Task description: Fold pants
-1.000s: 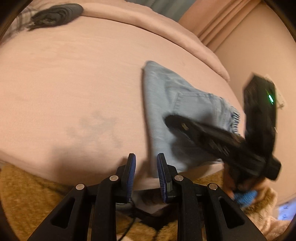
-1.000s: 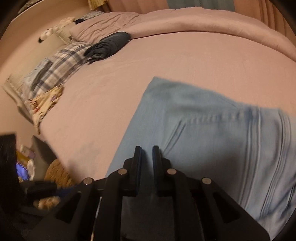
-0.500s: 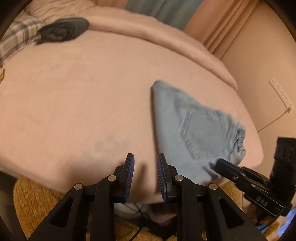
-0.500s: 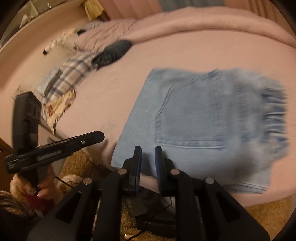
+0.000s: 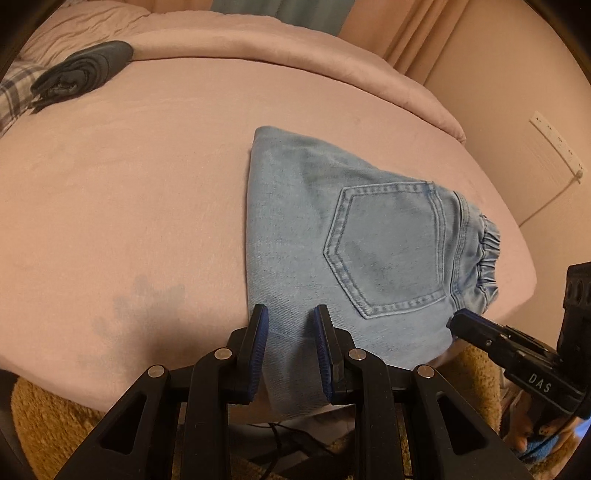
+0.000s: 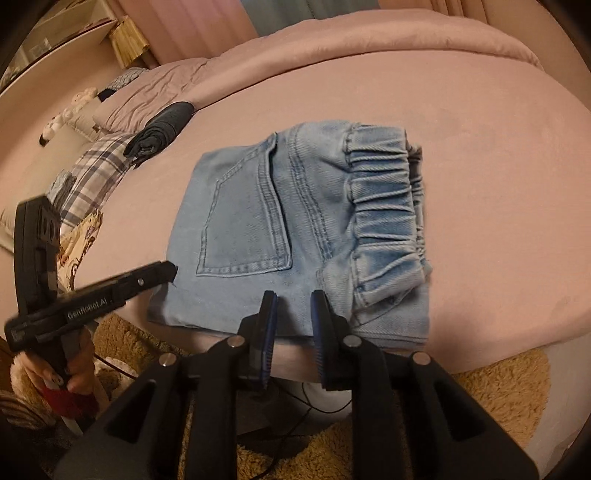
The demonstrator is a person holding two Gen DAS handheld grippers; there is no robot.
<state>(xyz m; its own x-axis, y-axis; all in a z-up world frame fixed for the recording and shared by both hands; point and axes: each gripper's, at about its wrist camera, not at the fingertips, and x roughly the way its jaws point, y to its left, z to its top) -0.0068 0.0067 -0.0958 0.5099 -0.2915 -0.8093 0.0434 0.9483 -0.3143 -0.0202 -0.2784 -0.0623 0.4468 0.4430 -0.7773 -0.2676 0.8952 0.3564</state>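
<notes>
Bed (image 5: 129, 192) – pink sheet, smooth matte surface, fills most of both views; rumpled pink duvet (image 6: 369, 33) heaped along its far side. Tan shaggy rug (image 6: 498, 391) on the floor below the near edge.

Pants (image 5: 332, 236) – light blue denim, folded to a compact rectangular packet, lying flat at the near edge of the bed, one corner slightly overhanging. Back pocket (image 6: 243, 218) faces up, double-stitched, pointed base. Gathered elastic waistband (image 6: 384, 218) at one end, ribbed.

Plaid pillow (image 6: 92, 173) and a dark rolled garment (image 6: 162, 133) near the head of the bed, well apart from the pants.

Left gripper (image 5: 290, 350): black frame, blue ribbed pads, jaws narrowly parted, empty, just above the near hem. Right gripper (image 6: 291, 336): same build, jaws narrowly parted, empty, over the near edge beside the waistband. Nothing lies between grippers and denim.
</notes>
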